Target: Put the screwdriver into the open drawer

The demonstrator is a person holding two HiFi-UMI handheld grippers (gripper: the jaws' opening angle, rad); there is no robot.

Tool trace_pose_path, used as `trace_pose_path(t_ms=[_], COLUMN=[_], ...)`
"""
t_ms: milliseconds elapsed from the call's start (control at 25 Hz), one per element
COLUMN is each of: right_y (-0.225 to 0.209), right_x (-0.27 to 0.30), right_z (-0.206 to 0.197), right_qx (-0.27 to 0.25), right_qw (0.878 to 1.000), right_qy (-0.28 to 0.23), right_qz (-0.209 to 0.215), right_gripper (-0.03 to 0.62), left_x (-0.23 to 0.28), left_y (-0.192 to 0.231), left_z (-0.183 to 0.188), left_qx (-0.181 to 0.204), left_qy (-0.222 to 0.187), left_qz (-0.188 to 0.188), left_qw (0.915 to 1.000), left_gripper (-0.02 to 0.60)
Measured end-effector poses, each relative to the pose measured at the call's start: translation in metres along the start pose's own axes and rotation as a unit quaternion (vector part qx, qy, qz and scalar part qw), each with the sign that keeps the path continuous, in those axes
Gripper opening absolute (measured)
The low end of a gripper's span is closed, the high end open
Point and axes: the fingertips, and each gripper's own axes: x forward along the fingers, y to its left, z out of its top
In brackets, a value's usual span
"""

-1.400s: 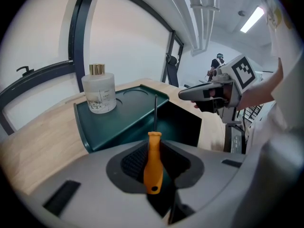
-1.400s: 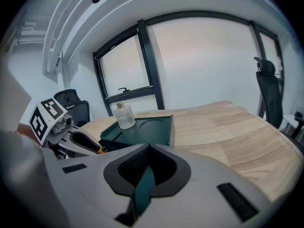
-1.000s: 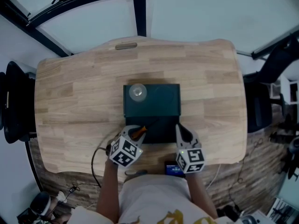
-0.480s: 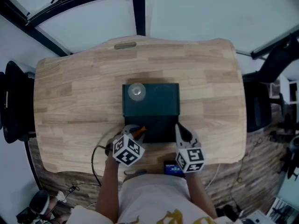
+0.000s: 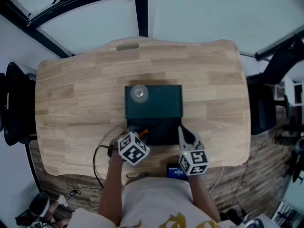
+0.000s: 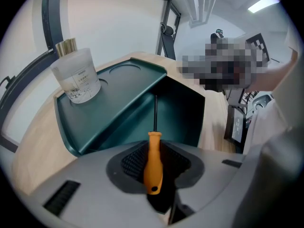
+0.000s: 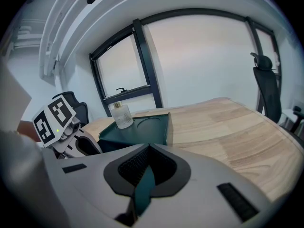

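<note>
A dark green cabinet (image 5: 153, 101) stands mid-table with its drawer (image 5: 164, 133) pulled out toward me. My left gripper (image 5: 138, 136) is shut on the orange handle of the screwdriver (image 6: 153, 163). The black shaft (image 6: 155, 113) points down into the drawer's hollow (image 6: 178, 115). In the head view only a bit of the orange screwdriver (image 5: 143, 132) shows at the drawer's left edge. My right gripper (image 5: 183, 133) is at the drawer's front right corner, and a thin green drawer edge (image 7: 143, 191) is pinched between its jaws. The right gripper view also catches the left gripper (image 7: 61, 127).
A small glass bottle (image 5: 138, 93) with a gold cap stands on the cabinet top, seen as well in the left gripper view (image 6: 76, 75). A black cable (image 5: 97, 158) hangs off the table's near left edge. A dark device (image 5: 175, 171) sits at the near edge.
The left gripper has turned and shifted slightly right toward the drawer with the screwdriver in it. The right gripper and the drawer have not moved.
</note>
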Motion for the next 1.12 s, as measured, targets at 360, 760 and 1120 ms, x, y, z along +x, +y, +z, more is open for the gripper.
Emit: trace_pose_path(t_ms=[360,760,1120], right_y=[-0.002,-0.006,-0.014], right_x=[-0.001,-0.008,-0.015], right_z=[-0.002,-0.003,-0.007], right_qx=[0.005,0.006,0.015], right_qw=[1.0,1.0,1.0], right_qy=[-0.002,-0.002,-0.005], right_qz=[-0.001,-0.003,-0.007], right_gripper=[-0.002,-0.002,-0.002], left_x=[0.006,0.012,0.015], left_y=[0.001,-0.002,-0.009], left_z=[-0.006,-0.01,-0.009], left_qx=[0.024,0.028,0.015], left_qy=[0.048,0.1,0.132], left_qz=[0.011,0.004,-0.023], left_qw=[0.9985,0.9946,0.9908], left_gripper=[0.084,0.084,0.084])
